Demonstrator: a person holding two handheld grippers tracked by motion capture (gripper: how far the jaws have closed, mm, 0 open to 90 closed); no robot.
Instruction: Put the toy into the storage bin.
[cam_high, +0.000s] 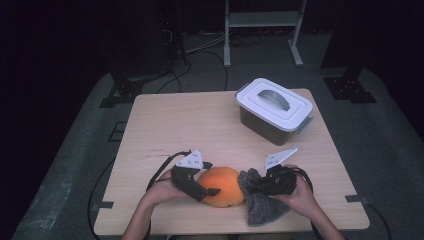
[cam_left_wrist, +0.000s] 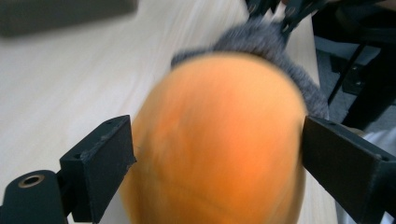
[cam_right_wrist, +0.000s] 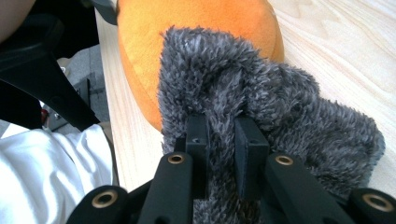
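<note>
A round orange plush toy (cam_high: 222, 186) (cam_left_wrist: 219, 121) (cam_right_wrist: 196, 28) lies near the table's front edge. Against its right side rests a grey furry piece (cam_high: 261, 204) (cam_left_wrist: 266, 39) (cam_right_wrist: 303, 107); I cannot tell whether the two are joined. My left gripper (cam_high: 211, 178) (cam_left_wrist: 217, 144) stands wide open around the toy's left side, one jaw at each flank, and the toy spans the gap between them. My right gripper (cam_high: 251, 187) (cam_right_wrist: 222, 128) is shut on a fold of the grey fur, with the fur bunched between its pads.
A dark box with a white lid and grey handle (cam_high: 274, 109) stands at the table's back right. The light wooden table (cam_high: 190, 125) has bare room at the left and middle. A cable trails from each gripper. Dark stands and cables sit on the floor behind.
</note>
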